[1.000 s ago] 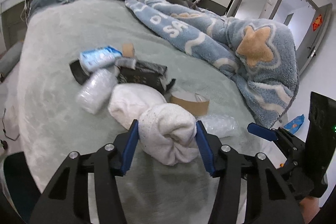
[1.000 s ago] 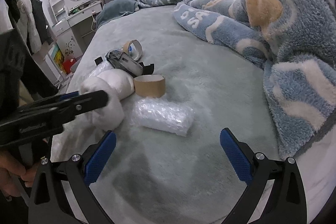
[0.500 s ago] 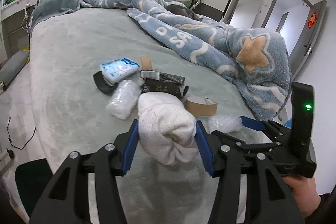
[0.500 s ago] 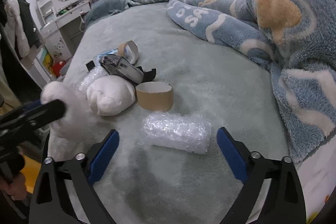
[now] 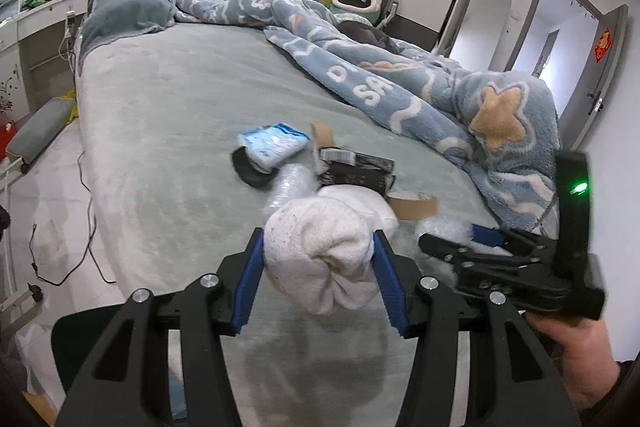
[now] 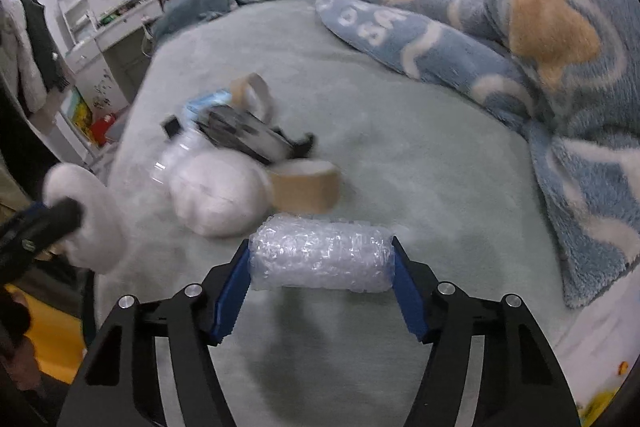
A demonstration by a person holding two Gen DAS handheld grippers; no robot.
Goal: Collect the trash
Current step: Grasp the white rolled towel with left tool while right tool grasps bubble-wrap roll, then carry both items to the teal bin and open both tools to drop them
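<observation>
left gripper (image 5: 318, 267): blue pads clamped on a white sock bundle (image 5: 320, 251), one pad on each side, bundle lifted clear of the bed, its loose end hanging down between the fingers
right gripper (image 6: 320, 267): jaws closing, bubble wrap roll (image 6: 320, 259) lying crosswise between the pads; both pads look to be touching its ends, roll low over the bed sheet
right gripper in left view: black frame and one blue pad (image 5: 486, 235) at right, green light lit on its body, a person's hand (image 5: 576, 355) gripping it from below
bed (image 5: 168, 115): pale green fuzzy sheet, trash pile near the foot-side middle
second sock bundle (image 6: 218, 199): white, lying on the sheet just left of the cardboard tape core, blurred
cardboard tape core (image 6: 306, 187): brown ring on its side, just behind the bubble wrap roll
black packet (image 5: 358, 173): dark wrapper with a label, behind the sock bundles
blue-white packet (image 5: 274, 145): on top of a black ring (image 5: 250, 173), far-left side of the pile
clear plastic bottle (image 6: 174, 157): left of the second sock bundle, partly hidden
second tape core (image 6: 256, 97): thin brown ring standing on edge at the back of the pile
blanket (image 5: 420, 87): blue fleece with white letters and a tan star, bunched along the right side of the bed
pillow (image 5: 128, 13): grey-blue, at the headboard
</observation>
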